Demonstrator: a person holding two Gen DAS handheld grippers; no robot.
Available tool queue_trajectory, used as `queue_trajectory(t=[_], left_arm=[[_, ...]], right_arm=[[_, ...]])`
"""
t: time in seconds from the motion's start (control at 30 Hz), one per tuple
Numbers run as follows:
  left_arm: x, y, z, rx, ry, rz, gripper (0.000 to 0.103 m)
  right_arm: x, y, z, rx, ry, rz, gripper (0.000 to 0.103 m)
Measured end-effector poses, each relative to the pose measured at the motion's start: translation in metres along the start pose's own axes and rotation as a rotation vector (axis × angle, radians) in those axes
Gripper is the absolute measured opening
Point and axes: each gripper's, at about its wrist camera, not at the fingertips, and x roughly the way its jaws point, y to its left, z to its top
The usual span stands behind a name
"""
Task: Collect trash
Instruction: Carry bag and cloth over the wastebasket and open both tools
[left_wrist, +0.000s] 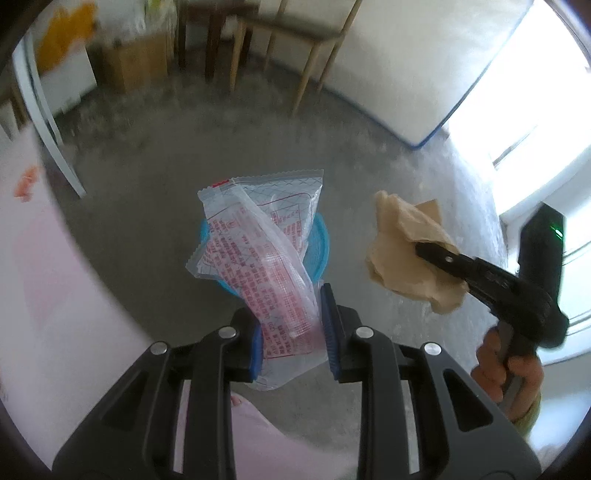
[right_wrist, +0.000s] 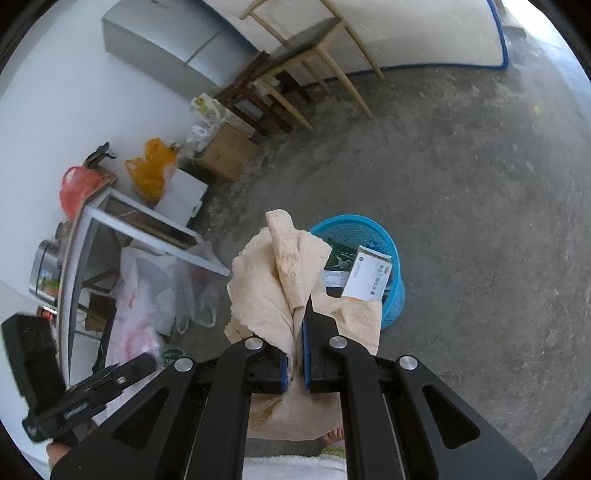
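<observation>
Wrapper (left_wrist: 258, 258) and paper (right_wrist: 280, 280) above basket (right_wrist: 391, 295), chairs (right_wrist: 295, 77) behind

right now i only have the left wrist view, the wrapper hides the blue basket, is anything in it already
Observer: Yes. In the right wrist view the blue basket holds a white box and a dark green packet.
Operator: is the brown paper pinched firmly
Observer: The right gripper is shut on the brown paper; its fingers nearly meet.
Operator: anything beside the basket
Observer: Clear plastic bags lie on the floor by a white metal frame.
</observation>
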Motion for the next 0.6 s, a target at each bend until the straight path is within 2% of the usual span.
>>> queue_trajectory(t=[0.13,0.27,0.3,0.33,0.37,0.47,0.6], left_arm=[[0.047,0.008,0.030,-0.013,0.092,0.031,0.026],[0.095,0.015,0.054,-0.047,0.170,0.028,0.035],[0.107,0.018,0.057,-0.065,0.179,0.032,0.040],[0.117,0.022,0.061,-0.078,0.195,0.042,0.052],[0.127,0.026,0.062,-0.093,0.217,0.058,0.059],[0.145,0.039,0.068,-0.156,0.238,0.097,0.060],[0.137,0.050,0.071,-0.206,0.212,0.076,0.062]], right_arm=[[0.024,-0.013,0.010,0.038,0.011,-0.013,0.006],[0.053,-0.027,0.021,0.084,0.029,-0.039,0.006],[0.058,-0.031,0.024,0.092,0.033,-0.042,0.006],[0.063,-0.033,0.025,0.098,0.036,-0.047,0.006],[0.069,-0.036,0.027,0.104,0.039,-0.055,0.006],[0.083,-0.045,0.026,0.118,0.059,-0.070,0.006],[0.101,-0.054,0.027,0.124,0.096,-0.087,0.006]])
